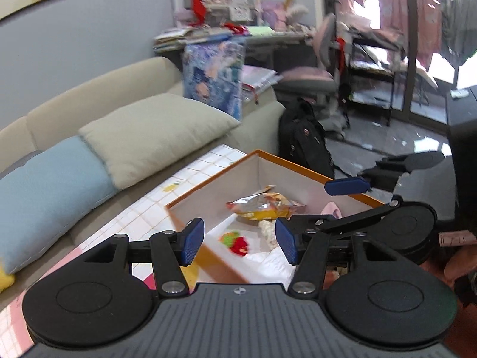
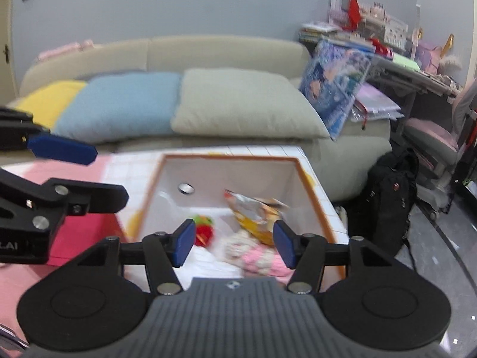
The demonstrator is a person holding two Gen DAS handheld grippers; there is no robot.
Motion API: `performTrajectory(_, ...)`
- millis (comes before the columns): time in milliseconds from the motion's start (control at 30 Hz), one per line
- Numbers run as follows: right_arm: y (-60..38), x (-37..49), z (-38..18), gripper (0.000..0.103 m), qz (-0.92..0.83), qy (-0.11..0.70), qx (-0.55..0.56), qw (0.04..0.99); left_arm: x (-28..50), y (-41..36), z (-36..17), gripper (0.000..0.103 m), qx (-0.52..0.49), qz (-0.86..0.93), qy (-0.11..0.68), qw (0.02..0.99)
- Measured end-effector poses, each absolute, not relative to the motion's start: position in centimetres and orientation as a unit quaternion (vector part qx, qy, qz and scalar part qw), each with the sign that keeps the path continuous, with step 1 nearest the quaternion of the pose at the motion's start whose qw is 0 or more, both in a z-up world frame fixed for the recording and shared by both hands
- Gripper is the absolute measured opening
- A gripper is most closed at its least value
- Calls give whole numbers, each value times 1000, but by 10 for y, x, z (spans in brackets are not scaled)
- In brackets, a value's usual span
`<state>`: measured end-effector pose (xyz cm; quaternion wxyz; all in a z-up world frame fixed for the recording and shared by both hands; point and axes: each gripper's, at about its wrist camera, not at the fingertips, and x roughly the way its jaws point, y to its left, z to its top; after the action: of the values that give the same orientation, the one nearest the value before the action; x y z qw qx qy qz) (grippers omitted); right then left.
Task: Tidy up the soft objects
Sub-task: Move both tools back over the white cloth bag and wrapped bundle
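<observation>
Both grippers hover over the orange-rimmed white storage box (image 2: pixel 301 176) on the tiled, pink-patterned worktop (image 1: pixel 190 179). The left gripper (image 1: pixel 240 240) has its jaws apart and holds nothing; the right gripper (image 2: pixel 235 243) is the same, jaws wide, nothing between them. The soft things lie in the box: a crinkled yellow-and-silver snack bag (image 2: pixel 256 211) towards the far right, a small red-and-green plush toy (image 2: pixel 204 229) at the near left, a pink-and-cream knitted piece (image 2: pixel 259 256) near the front, all on a white cloth (image 1: pixel 274 265).

My read: this looks like a pause between placements, with the items gathered and nothing in hand. The next move likely calls for lifting clear of the rim and finding another soft object, or dipping in to tidy the pile.

Watch the spacing: the two grippers are near each other over the box and could clash. Beyond stands a beige sofa (image 2: pixel 226 50) with yellow, blue and grey-green cushions, and a black backpack (image 2: pixel 390 197) sits on the floor to the right.
</observation>
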<state>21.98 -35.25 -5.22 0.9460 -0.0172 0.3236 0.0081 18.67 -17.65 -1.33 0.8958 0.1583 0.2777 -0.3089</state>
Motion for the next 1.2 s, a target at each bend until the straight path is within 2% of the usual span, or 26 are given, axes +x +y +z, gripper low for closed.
performTrajectory(300,-294,172,-54,67,16,284,14,959,141,-120,-26,65,125,-244,285,919)
performTrajectory(533,-254,148,-70,70,43,316,11,948,122,-68,-50,65,80,-176,337,921)
performTrajectory(767,-196,140,-88,75,150,350,-77,922,109,-22,-75,65,28,-121,389,913)
performTrajectory(1000,-151,144,-106,75,215,387,-116,889,95,13,-91,64,4,-77,409,909)
performTrajectory(1200,-126,155,-102,75,233,368,-126,891,100,50,-93,64,-24,-28,402,915)
